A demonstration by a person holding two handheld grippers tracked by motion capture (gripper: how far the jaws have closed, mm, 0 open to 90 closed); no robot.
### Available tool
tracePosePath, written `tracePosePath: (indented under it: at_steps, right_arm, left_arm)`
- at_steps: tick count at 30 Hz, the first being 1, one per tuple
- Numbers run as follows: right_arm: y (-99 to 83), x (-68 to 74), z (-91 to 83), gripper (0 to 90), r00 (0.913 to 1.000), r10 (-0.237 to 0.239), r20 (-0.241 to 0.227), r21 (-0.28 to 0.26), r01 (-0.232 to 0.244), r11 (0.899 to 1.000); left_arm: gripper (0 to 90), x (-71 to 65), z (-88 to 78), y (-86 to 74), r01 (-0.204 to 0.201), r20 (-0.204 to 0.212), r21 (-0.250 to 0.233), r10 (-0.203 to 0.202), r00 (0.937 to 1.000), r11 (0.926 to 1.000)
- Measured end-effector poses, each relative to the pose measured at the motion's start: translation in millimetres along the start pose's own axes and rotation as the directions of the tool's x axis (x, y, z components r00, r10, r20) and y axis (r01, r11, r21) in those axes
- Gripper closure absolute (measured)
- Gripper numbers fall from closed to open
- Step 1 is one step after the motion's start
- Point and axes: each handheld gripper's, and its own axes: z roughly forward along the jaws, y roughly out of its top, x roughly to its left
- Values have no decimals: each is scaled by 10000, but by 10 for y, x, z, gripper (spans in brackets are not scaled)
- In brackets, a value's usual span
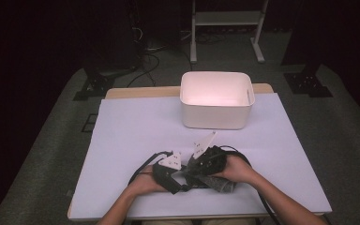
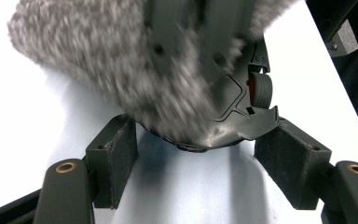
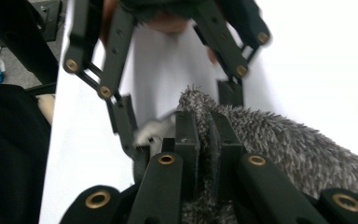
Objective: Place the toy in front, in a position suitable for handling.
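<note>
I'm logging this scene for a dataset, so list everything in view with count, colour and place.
fuzzy grey sock: one, mottled grey, at the near middle of the table, pinched in the right gripper.
bin: one, white, open-topped, at the far middle of the table.
sheet: one, pale lilac-white, covering the tabletop.
table: one, light wood edge showing along the far side.
frame: one, white, on the floor beyond the table.
stand feet: two, black, on the floor at the far left and far right.
left gripper: one, black, jaws apart around the right gripper's tip.
right gripper: one, black, shut on the sock.
hands: two, at the near edge.
</note>
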Motion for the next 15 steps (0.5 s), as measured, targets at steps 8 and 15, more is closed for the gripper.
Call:
tracePosePath:
  at_steps: [8,15]
  right_arm:
    - [19,59,4,827,9998,-175,-106,2,175,9998]
    - [23,-41,1,828,9999,-12,144,-22,12,10000]
  left_arm:
    - [298,-1,22,26,-92,34,53,92,10000,9999]
    - [300,1,18,19,-79,10,-13,79,10000,10000]
